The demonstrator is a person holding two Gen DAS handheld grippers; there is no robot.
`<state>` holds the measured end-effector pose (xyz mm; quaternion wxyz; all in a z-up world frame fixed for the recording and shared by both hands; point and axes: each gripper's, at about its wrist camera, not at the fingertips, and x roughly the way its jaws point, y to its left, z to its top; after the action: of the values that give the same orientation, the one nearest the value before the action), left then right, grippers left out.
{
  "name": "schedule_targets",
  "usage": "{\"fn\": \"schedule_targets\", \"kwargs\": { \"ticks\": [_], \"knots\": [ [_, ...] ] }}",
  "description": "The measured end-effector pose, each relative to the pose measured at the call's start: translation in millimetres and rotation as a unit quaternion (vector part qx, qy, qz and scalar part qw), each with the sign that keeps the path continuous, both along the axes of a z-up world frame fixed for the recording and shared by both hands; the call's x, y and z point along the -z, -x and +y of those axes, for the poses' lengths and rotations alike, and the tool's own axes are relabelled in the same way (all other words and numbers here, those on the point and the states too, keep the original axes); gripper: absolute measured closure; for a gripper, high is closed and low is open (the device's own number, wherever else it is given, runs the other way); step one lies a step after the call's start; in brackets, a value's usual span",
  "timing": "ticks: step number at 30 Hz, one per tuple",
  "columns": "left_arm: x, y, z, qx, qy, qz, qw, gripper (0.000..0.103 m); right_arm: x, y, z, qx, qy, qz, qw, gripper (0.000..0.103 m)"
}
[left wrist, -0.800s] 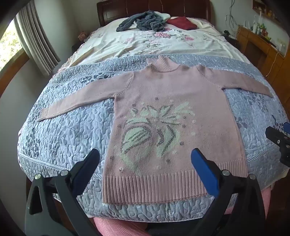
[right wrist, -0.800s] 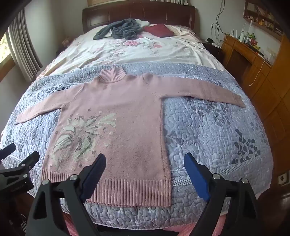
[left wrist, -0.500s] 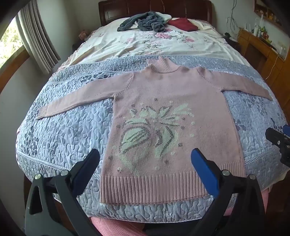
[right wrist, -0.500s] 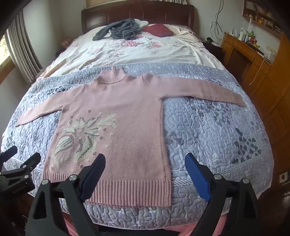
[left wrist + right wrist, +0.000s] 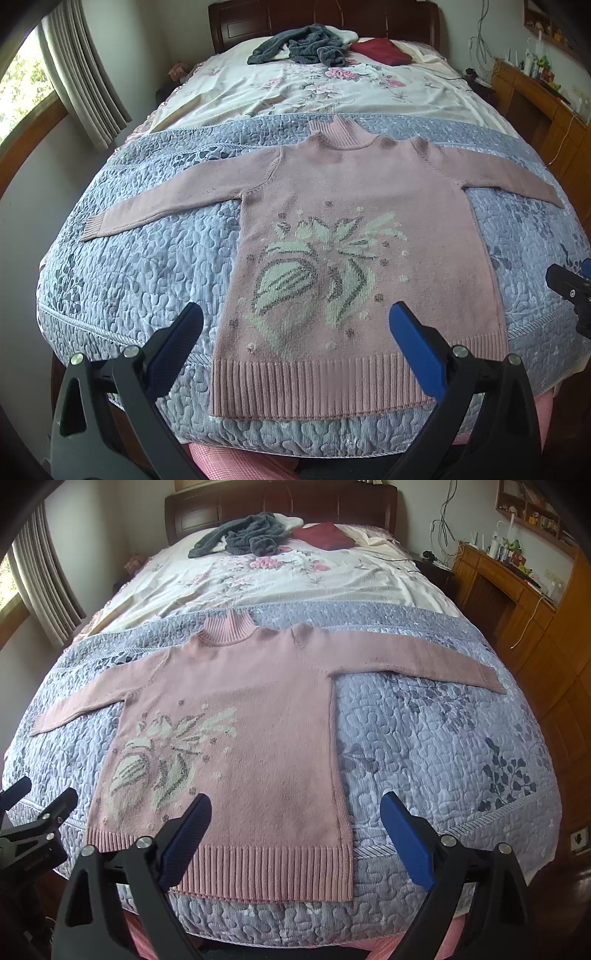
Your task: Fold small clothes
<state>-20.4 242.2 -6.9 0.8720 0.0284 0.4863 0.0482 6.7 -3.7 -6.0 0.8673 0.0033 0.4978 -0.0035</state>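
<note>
A pink knitted sweater (image 5: 354, 206) (image 5: 258, 709) with a pale leaf pattern lies flat, front up, on the blue quilt (image 5: 140, 266) (image 5: 443, 746), both sleeves spread out sideways and its ribbed hem toward me. My left gripper (image 5: 295, 325) hovers open above the hem, its blue-padded fingers wide apart and holding nothing. My right gripper (image 5: 295, 812) is open too, over the sweater's lower right corner. Each gripper shows at the edge of the other's view: the right gripper (image 5: 570, 286) and the left gripper (image 5: 40, 805).
Beyond the quilt lies a floral sheet (image 5: 295, 88) with a grey garment (image 5: 303, 48) and a dark red cloth (image 5: 380, 50) near the wooden headboard (image 5: 280, 509). A wooden cabinet (image 5: 517, 602) runs along the right side, curtains (image 5: 85, 81) hang at the left.
Both views have shifted slightly; the sweater sits a little lower and nearer in the frames. The grippers stay open and the sweater lies as before.
</note>
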Motion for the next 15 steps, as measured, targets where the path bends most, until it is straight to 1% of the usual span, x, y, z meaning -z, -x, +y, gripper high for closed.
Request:
{"fn": "schedule_targets", "kwargs": {
  "ticks": [13, 15],
  "knots": [
    [-2.6, 3.8, 3.5, -0.004, 0.003, -0.010, 0.9999, 0.003, 7.9, 0.1, -2.6, 0.001, -0.001, -0.003, 1.000, 0.008],
    [-2.8, 4.4, 3.2, -0.003, 0.003, -0.011, 0.9999, 0.003, 1.4, -0.3, -2.0, -0.001, 0.000, -0.001, 1.000, 0.008]
  ]
}}
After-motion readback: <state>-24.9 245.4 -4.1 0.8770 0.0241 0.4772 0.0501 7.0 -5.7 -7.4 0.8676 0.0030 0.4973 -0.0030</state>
